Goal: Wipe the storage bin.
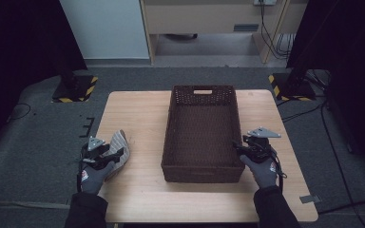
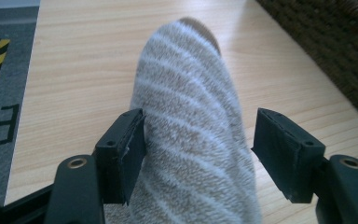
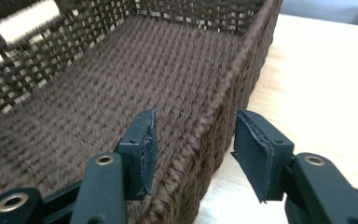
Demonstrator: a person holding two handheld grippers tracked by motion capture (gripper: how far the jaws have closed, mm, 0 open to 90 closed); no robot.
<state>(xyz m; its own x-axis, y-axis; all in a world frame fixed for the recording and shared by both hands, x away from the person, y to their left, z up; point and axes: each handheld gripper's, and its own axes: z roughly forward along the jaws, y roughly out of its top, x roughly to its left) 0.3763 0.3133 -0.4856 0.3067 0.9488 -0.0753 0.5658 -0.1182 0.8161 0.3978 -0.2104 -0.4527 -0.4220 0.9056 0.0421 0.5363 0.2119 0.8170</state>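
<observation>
So the striped sock (image 2: 193,135) is lying on the table (image 1: 138,190) at its left edge, just left of the brown wicker basket (image 1: 202,167), which has nothing in it. The left hand-held gripper (image 2: 198,149) has its jaws spread around the sock: the left pad looks to be brushing the fabric, the right one stands clear, so it isn't pinching anything. The right hand-held gripper (image 3: 193,154) straddles the basket's right wall, jaws apart, one inside and one outside, not pressing as far as I can tell.

If the sock is meant to go into the basket (my guess), I'd say close the left one squarely across the middle of the sock, deep enough to get both layers, since soft knit slips out of a shallow nip. Lift it well above the rim before crossing over. Clamping the right one on the wall would keep the basket from sliding.
</observation>
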